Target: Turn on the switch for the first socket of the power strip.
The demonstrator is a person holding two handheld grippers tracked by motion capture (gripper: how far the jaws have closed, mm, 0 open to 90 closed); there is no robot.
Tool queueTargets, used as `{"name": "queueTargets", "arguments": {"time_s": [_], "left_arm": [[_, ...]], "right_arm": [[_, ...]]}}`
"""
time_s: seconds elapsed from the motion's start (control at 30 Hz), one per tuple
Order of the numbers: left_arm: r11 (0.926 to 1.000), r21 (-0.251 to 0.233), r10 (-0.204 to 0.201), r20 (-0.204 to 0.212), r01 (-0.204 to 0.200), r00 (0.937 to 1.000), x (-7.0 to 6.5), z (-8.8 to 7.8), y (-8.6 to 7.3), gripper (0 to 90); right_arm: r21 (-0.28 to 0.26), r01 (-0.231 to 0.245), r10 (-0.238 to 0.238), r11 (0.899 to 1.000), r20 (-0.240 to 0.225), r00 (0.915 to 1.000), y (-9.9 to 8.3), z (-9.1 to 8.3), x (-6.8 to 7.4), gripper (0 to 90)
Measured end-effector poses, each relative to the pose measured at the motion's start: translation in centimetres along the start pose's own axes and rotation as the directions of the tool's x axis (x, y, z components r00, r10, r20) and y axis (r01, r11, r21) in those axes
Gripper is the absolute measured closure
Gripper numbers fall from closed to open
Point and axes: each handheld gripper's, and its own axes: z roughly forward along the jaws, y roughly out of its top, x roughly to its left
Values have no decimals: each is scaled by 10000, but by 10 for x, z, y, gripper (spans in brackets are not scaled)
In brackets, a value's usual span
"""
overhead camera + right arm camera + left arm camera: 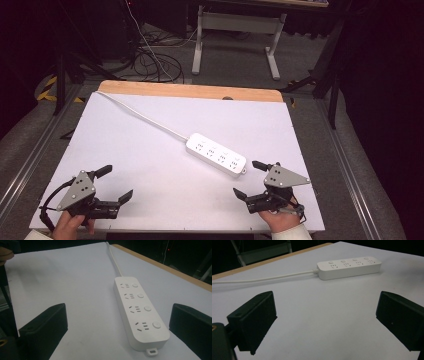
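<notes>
1. High view. A white-topped table (150, 165) with a wooden strip along its far edge carries a white power strip (216, 155), lying flat and slanted right of centre. It has four socket groups, each with a round button. Its white cord (145, 117) runs from the strip's far-left end to the table's far-left corner.
2. High view. The left gripper (116, 184) sits at the near-left corner, held by the left hand (70, 224); its jaws stand wide apart with nothing between them. It is well apart from the power strip.
3. High view. The right gripper (248, 179) sits at the near-right, held by the right hand (280, 220); jaws wide apart, empty. Its far jaw tip lies just beside the near-right end of the power strip; contact cannot be confirmed.
4. Left gripper view. Both black jaws are spread to the frame's sides over bare table. The power strip lies beyond them, upper right, its cord leading off to the left.
5. Right gripper view. Jaws spread wide. The power strip lies between and ahead of them, nearer the right-hand jaw, untouched. A small hanging tab (152, 351) projects from its near end; the cord leaves the far end.
</notes>
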Motion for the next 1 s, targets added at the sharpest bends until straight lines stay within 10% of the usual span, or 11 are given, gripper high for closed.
{"name": "queueTargets", "arguments": {"time_s": [0.73, 1.0], "left_arm": [[10000, 50, 48, 9, -48, 10000, 0, 0, 0, 36], [9999, 45, 93, 79, -94, 9999, 0, 1, 0, 36]], "right_arm": [[240, -246, 251, 9994, -233, 9994, 40, 21, -10, 14], [398, -383, 365, 9985, 448, 9983, 52, 33, -13, 5]]}}
